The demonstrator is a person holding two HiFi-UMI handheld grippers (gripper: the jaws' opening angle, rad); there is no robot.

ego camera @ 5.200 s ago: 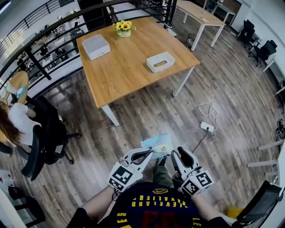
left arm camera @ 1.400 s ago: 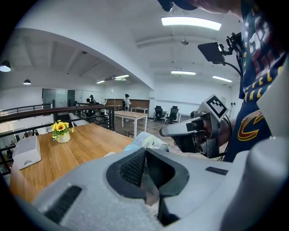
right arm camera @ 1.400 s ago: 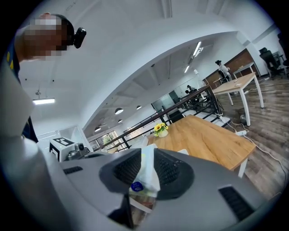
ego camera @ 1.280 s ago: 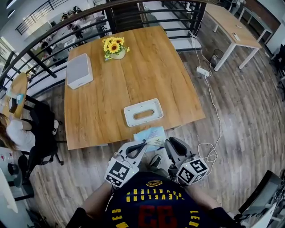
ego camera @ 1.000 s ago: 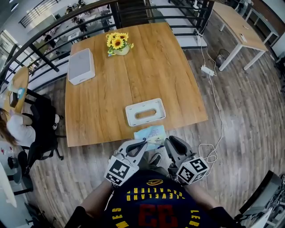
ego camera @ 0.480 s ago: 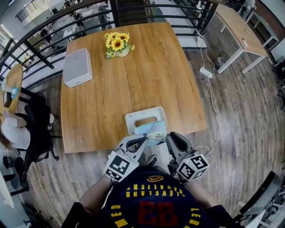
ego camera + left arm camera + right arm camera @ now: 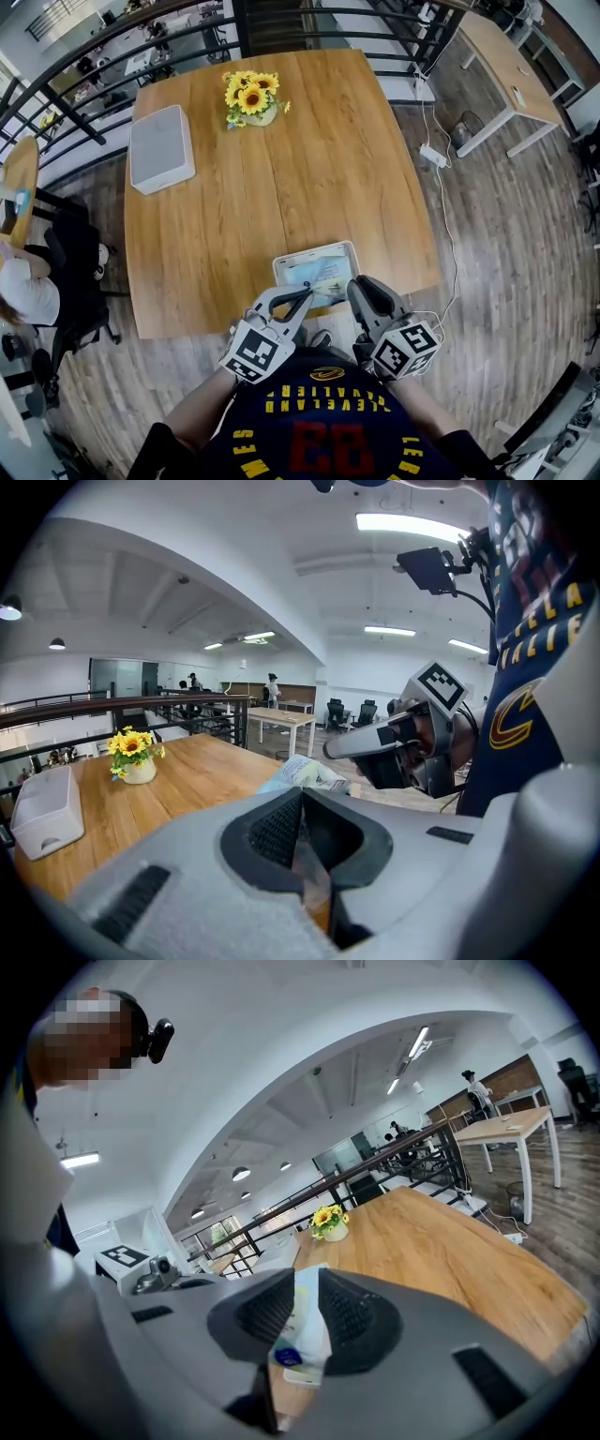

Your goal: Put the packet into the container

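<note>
Packet (image 7: 320,276) moved over container (image 7: 278,270) | left gripper (image 7: 304,296), right gripper (image 7: 355,287) jaws grip it | shirt (image 7: 323,427): CLEVELAND

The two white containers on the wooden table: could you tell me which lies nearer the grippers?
The white rectangular container beneath the pale blue packet; the other white box stands far back on the left.

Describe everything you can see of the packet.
The packet is flat, pale blue and white with yellowish print, seemingly soft crinkled plastic. It is held over the white container, by the table's near edge. Jaws of the left gripper pinch its near left corner, those of the right gripper its near right edge. Whether it touches the container, I cannot tell.
</note>
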